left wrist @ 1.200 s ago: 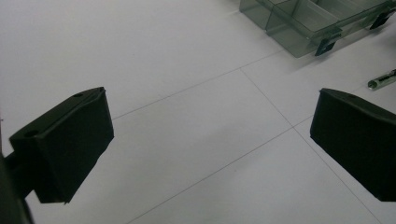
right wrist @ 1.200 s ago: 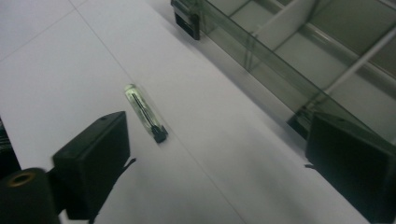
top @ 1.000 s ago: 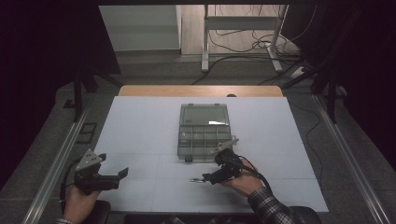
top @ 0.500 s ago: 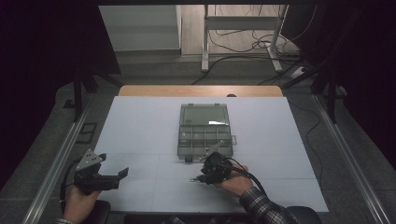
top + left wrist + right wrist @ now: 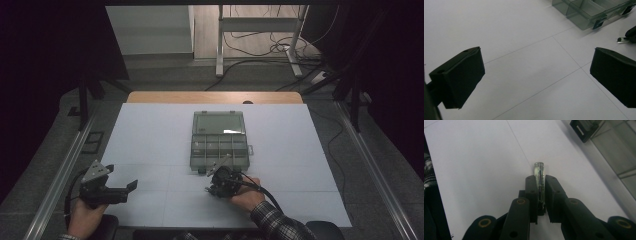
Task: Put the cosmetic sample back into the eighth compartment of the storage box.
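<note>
A small clear tube [image 5: 539, 171] with a dark core is clamped between the jaws of my right gripper [image 5: 540, 180], its tip sticking out past them just above the white table. In the high view that right gripper [image 5: 210, 189] sits just in front of the clear compartment box [image 5: 220, 140], pointing left. The box is at the table's middle with its lid laid back on the far side. My left gripper [image 5: 132, 186] hovers at the front left, apart from everything. In its own view the left gripper [image 5: 536, 70] is open, with nothing between the jaws.
The white table sheet [image 5: 150, 140] carries thin grid lines. A wooden edge [image 5: 215, 97] runs along the far side. In the left gripper view, the box corner [image 5: 584, 15] and its black latch [image 5: 598, 23] show at top right, with the tube's end [image 5: 621, 39] beside them.
My right gripper has shifted slightly left and turned in front of the box, still holding the tube. The left gripper has stayed put.
</note>
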`<state>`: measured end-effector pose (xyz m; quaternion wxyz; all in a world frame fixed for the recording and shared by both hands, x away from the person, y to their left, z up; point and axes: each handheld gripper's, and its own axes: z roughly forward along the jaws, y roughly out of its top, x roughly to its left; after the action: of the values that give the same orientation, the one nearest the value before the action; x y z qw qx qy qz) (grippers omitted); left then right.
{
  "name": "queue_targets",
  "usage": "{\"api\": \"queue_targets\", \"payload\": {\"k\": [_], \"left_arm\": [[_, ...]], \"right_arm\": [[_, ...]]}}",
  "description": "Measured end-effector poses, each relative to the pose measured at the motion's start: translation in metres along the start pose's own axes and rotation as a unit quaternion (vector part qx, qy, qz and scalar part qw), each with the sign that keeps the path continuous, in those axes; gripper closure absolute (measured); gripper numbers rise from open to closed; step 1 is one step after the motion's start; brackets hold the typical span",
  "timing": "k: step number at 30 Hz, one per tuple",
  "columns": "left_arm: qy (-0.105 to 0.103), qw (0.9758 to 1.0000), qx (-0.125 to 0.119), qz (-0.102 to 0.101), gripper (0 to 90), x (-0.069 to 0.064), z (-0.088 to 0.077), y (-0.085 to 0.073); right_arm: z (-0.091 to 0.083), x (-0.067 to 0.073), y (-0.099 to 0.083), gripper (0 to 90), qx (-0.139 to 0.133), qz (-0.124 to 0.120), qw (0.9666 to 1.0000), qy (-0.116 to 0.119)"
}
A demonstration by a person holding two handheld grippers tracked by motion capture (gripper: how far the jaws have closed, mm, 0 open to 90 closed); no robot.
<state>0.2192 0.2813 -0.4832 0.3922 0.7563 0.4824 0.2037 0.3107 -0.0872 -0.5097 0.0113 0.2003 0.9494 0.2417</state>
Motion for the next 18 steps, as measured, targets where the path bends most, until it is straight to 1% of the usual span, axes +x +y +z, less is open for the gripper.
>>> {"api": "queue_targets", "payload": {"k": [6, 7, 11, 12, 18], "left_arm": [[0.003, 1.0, 0.002, 0.002, 0.2, -0.001, 0.0, 0.0], [0.003, 1.0, 0.003, 0.003, 0.2, -0.001, 0.0, 0.0], [0.003, 1.0, 0.003, 0.003, 0.3, -0.001, 0.001, 0.0], [0.002, 1.0, 0.003, 0.003, 0.3, -0.001, 0.001, 0.0], [0.001, 1.0, 0.004, 0.003, 0.4, -0.001, 0.001, 0.001]], "right_arm": [[-0.004, -0.002, 0.0, 80.8, -0.011, 0.009, 0.9999, 0.0], [-0.006, -0.002, -0.001, 80.9, -0.013, 0.016, 0.9998, -0.004], [-0.008, -0.003, -0.001, 80.8, -0.018, 0.016, 0.9997, -0.004], [-0.009, -0.004, -0.001, 80.8, -0.018, 0.021, 0.9996, -0.004], [-0.013, -0.005, -0.001, 80.8, -0.025, 0.022, 0.9994, -0.006]]}}
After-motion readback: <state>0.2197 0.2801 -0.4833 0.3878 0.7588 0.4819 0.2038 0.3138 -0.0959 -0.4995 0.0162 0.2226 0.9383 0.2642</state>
